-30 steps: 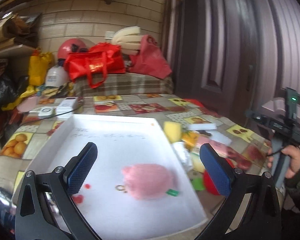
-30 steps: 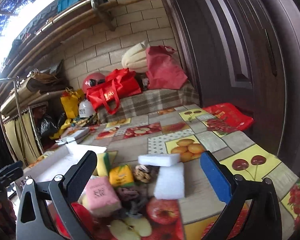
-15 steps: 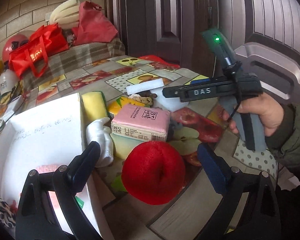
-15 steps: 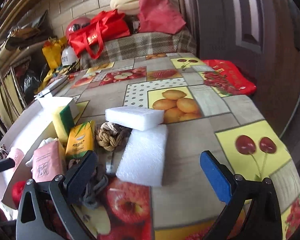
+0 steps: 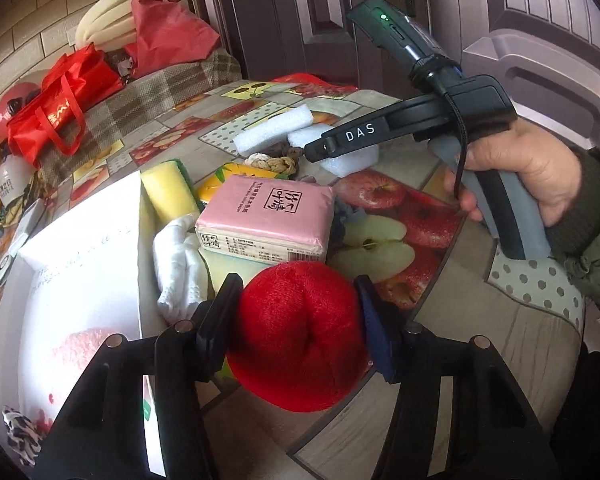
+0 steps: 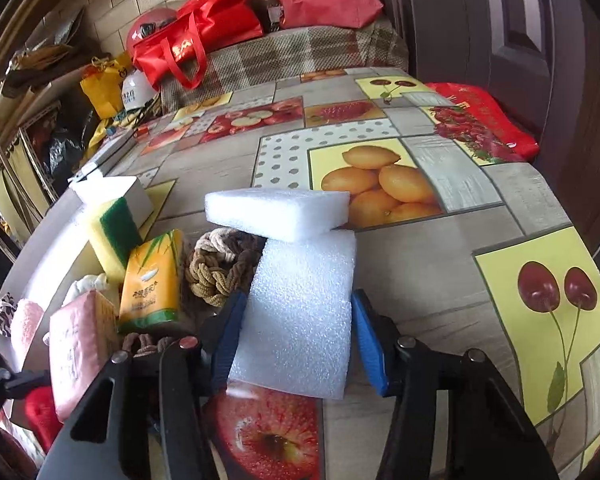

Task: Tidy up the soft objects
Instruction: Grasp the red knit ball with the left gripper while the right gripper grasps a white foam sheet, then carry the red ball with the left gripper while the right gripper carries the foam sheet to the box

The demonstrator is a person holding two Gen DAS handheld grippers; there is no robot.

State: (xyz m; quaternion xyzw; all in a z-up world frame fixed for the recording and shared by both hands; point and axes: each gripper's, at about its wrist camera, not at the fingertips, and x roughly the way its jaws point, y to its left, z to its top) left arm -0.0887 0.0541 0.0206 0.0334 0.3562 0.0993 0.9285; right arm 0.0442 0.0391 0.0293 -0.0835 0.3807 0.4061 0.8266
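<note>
From the left wrist camera, your left gripper (image 5: 298, 316) is closing on the red plush ball (image 5: 300, 336): its jaws have just been narrowing, and both pads are now pressing into the ball's fuzzy sides, so you are gripping it. The ball is sitting on the fruit-print tablecloth (image 5: 500, 320) just in front of the pink tissue pack (image 5: 266, 216), beside the white tray (image 5: 84, 264). A white sock (image 5: 180, 264) is lying against the tray's edge, with a yellow sponge (image 5: 168, 192) behind it. A pink plush (image 5: 80, 352) is lying inside the tray. Further back, your right hand (image 5: 528, 164) is holding the right gripper's handle, and its fingers are reaching toward the white foam pieces (image 5: 276, 130).

From the right wrist camera, your right gripper (image 6: 296, 328) is straddling the flat white foam block (image 6: 300, 312). Its jaws have just been narrowing; the left blue pad is lying against the block's edge and the right pad is meeting the other edge, so you are clamping the block as it lies on the tablecloth (image 6: 440, 280). A second foam block (image 6: 278, 216) is resting across its far end. To the left, a braided rope knot (image 6: 220, 268) is lying just beside the block, then a yellow tissue pack (image 6: 152, 280) and a yellow-and-green sponge (image 6: 114, 232).
</note>
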